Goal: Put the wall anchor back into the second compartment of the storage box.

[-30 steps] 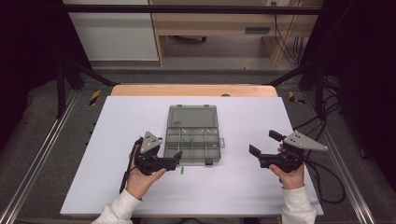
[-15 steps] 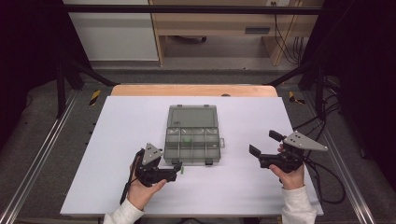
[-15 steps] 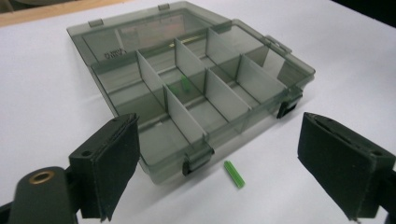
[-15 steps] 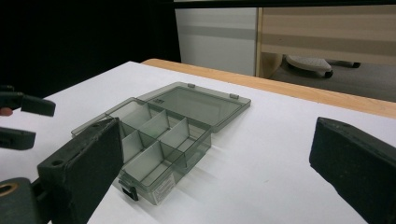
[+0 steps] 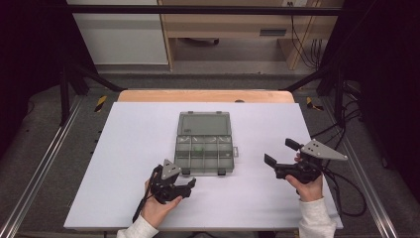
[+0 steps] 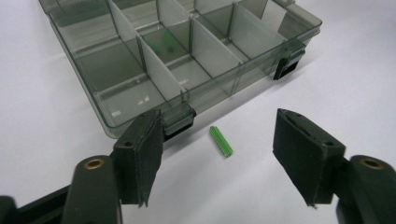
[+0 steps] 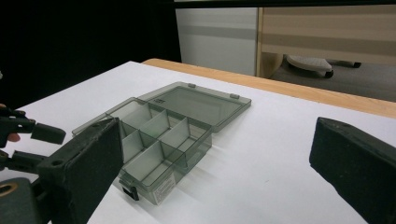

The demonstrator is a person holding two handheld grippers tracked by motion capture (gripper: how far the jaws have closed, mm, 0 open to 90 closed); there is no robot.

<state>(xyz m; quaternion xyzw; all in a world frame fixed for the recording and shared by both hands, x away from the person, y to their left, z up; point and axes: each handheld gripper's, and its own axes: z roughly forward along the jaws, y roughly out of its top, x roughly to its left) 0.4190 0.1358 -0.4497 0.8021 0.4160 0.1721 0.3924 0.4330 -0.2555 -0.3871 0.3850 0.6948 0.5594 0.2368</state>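
A clear grey compartment box lies open in the middle of the white table, lid folded back. One green wall plug rests in a middle compartment. A second green plug lies on the table just in front of the box's latch. My left gripper is low over that spot; its jaws have just been closing and stand either side of the plug without touching it. My right gripper hovers right of the box, open and empty.
The tabletop is white with a wooden strip along its far edge. Cables trail off the right side. Metal rails run beside the table. The box sits left of centre in the right gripper view.
My left gripper has come down and toward the near edge, in front of the box, and its jaws have narrowed around the loose green plug. The right gripper has stayed put.
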